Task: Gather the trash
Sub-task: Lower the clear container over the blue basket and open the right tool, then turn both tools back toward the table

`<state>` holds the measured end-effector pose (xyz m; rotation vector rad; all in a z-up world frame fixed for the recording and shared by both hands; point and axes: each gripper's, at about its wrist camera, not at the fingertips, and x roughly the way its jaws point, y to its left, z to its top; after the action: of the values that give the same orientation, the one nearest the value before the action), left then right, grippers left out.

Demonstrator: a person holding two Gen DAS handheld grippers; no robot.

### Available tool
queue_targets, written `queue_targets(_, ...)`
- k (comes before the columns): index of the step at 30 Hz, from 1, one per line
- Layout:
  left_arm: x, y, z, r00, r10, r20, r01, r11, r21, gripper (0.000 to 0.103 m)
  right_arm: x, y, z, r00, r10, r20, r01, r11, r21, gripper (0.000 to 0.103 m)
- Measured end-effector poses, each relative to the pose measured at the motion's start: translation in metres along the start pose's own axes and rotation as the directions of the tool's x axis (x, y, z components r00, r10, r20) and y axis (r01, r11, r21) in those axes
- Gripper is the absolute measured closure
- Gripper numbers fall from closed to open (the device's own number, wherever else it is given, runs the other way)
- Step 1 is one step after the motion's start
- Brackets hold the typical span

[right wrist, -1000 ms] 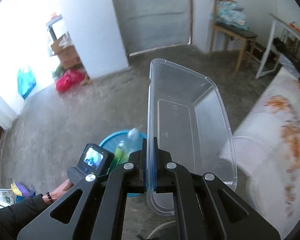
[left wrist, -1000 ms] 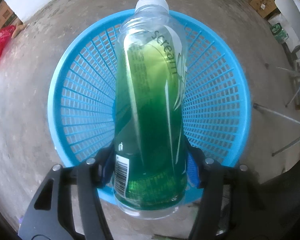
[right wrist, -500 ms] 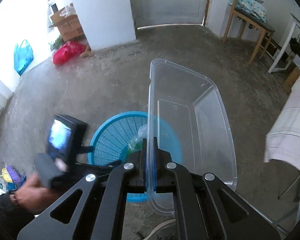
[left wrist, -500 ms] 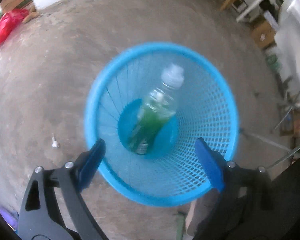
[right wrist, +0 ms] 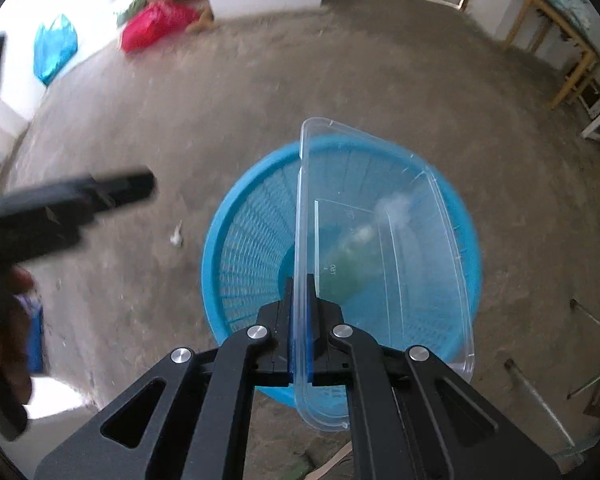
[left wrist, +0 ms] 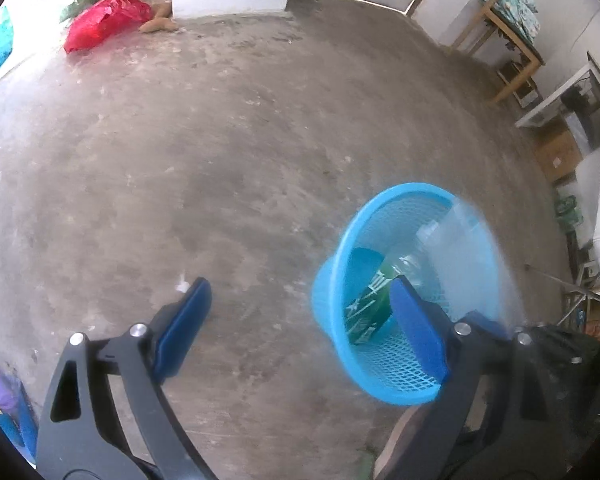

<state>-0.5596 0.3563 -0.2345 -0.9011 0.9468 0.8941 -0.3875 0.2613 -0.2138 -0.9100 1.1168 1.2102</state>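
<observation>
- left wrist: left gripper (left wrist: 296, 312) jaws wide apart, empty; blue mesh basket (left wrist: 384, 376) on concrete floor (left wrist: 220, 160), green-label bottle (left wrist: 370, 304) lying inside
- right wrist: right gripper (right wrist: 300, 320) clamped on rim of clear plastic tub (right wrist: 380, 280), held above the basket (right wrist: 252, 248); bottle (right wrist: 352, 264) seen blurred through the tub wall

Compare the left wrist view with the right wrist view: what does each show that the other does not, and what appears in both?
Only the left wrist view shows the open left gripper, empty, and the bottle's green label clearly. Only the right wrist view shows the right gripper shut on the clear plastic container, held over the basket, and a blue bag. Both show the blue basket with the green bottle inside, the red bag and a small white scrap on the concrete floor.
</observation>
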Motion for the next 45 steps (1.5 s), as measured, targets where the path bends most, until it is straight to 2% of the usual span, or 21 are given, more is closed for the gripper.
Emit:
queue_targets(5, -0.006, 0.011, 0.002, 1.0, 0.009, 0.002, -0.009, 1.0, -0.024, 0.017, 0.02, -0.005, 0.0, 0.999, 0.002, -0.035, -0.001, 1.0, 0.017, 0.099)
queue_targets(7, -0.008, 0.009, 0.003, 1.0, 0.011, 0.001, -0.011, 1.0, -0.02, 0.017, 0.029, -0.007, -0.002, 0.999, -0.023, -0.035, 0.024, 0.999, 0.025, 0.099)
queue_targets(9, -0.01, 0.006, 0.005, 1.0, 0.011, 0.006, -0.011, 1.0, -0.014, 0.016, 0.033, -0.013, -0.003, 0.999, -0.035, -0.027, 0.036, 0.998, 0.043, 0.091)
queue_targets(10, -0.011, 0.006, 0.006, 1.0, 0.013, 0.009, -0.013, 1.0, -0.013, 0.017, 0.034, -0.014, -0.002, 0.998, -0.064, -0.023, 0.064, 0.997, 0.039, 0.056)
queue_targets(11, -0.013, 0.005, 0.008, 1.0, 0.011, 0.014, -0.01, 1.0, -0.016, 0.016, 0.033, -0.015, -0.002, 0.999, -0.051, -0.009, 0.051, 0.997, 0.05, 0.01)
queue_targets(12, -0.013, 0.003, 0.009, 1.0, 0.007, 0.018, -0.007, 1.0, -0.018, 0.016, 0.033, -0.017, -0.004, 0.999, -0.034, 0.009, 0.033, 0.998, 0.057, 0.006)
queue_targets(19, -0.027, -0.012, 0.017, 0.998, 0.024, 0.059, -0.025, 1.0, 0.016, 0.016, 0.023, -0.014, -0.004, 1.0, -0.026, 0.01, 0.026, 0.999, 0.048, 0.006)
queue_targets(22, -0.04, -0.021, 0.023, 0.996, 0.01, 0.091, -0.013, 1.0, 0.023, 0.016, 0.004, -0.021, -0.003, 0.999, -0.011, 0.05, 0.008, 0.997, 0.078, 0.006)
queue_targets(24, -0.049, -0.031, 0.028, 0.993, -0.006, 0.115, 0.002, 0.999, 0.035, 0.016, -0.018, -0.028, 0.001, 0.994, -0.008, 0.111, -0.004, 0.994, 0.108, 0.006)
queue_targets(27, -0.065, -0.061, 0.037, 0.987, -0.037, 0.154, 0.023, 0.995, 0.093, 0.016, -0.06, -0.045, 0.004, 0.976, -0.001, 0.217, -0.034, 0.986, 0.161, 0.006)
queue_targets(30, -0.086, -0.098, 0.049, 0.976, -0.09, 0.2, 0.058, 0.986, 0.159, 0.016, -0.113, -0.078, -0.004, 0.944, -0.021, 0.329, -0.057, 0.972, 0.226, 0.006)
queue_targets(32, -0.106, -0.131, 0.058, 0.959, -0.145, 0.244, 0.092, 0.972, 0.216, 0.016, -0.144, -0.096, -0.013, 0.924, -0.051, 0.379, -0.053, 0.964, 0.26, 0.006)
queue_targets(33, -0.114, -0.146, 0.061, 0.95, -0.17, 0.26, 0.106, 0.964, 0.243, 0.016, -0.166, -0.111, -0.021, 0.907, -0.065, 0.416, -0.059, 0.959, 0.278, 0.006)
queue_targets(34, -0.122, -0.165, 0.063, 0.939, -0.204, 0.276, 0.124, 0.951, 0.282, 0.016, -0.183, -0.123, -0.03, 0.893, -0.096, 0.439, -0.046, 0.952, 0.302, 0.006)
queue_targets(36, -0.14, -0.214, 0.063, 0.913, -0.284, 0.294, 0.158, 0.909, 0.386, 0.016, -0.218, -0.152, -0.053, 0.866, -0.147, 0.477, -0.04, 0.932, 0.36, 0.006)
queue_targets(38, -0.152, -0.263, 0.057, 0.888, -0.355, 0.292, 0.178, 0.851, 0.494, 0.015, -0.246, -0.182, -0.08, 0.843, -0.233, 0.484, -0.001, 0.9, 0.435, 0.006)
queue_targets(39, -0.16, -0.3, 0.05, 0.871, -0.408, 0.275, 0.194, 0.799, 0.569, 0.015, -0.256, -0.194, -0.091, 0.836, -0.257, 0.484, 0.006, 0.888, 0.46, 0.006)
queue_targets(41, -0.168, -0.346, 0.036, 0.846, -0.472, 0.249, 0.216, 0.729, 0.65, 0.014, -0.275, -0.225, -0.123, 0.823, -0.334, 0.459, 0.045, 0.844, 0.534, 0.006)
queue_targets(42, -0.174, -0.381, 0.026, 0.824, -0.524, 0.218, 0.239, 0.669, 0.704, 0.014, -0.28, -0.236, -0.135, 0.819, -0.357, 0.449, 0.056, 0.829, 0.556, 0.006)
queue_targets(45, -0.182, -0.452, -0.002, 0.776, -0.616, 0.139, 0.292, 0.546, 0.786, 0.014, -0.299, -0.273, -0.183, 0.797, -0.462, 0.388, 0.132, 0.761, 0.635, 0.006)
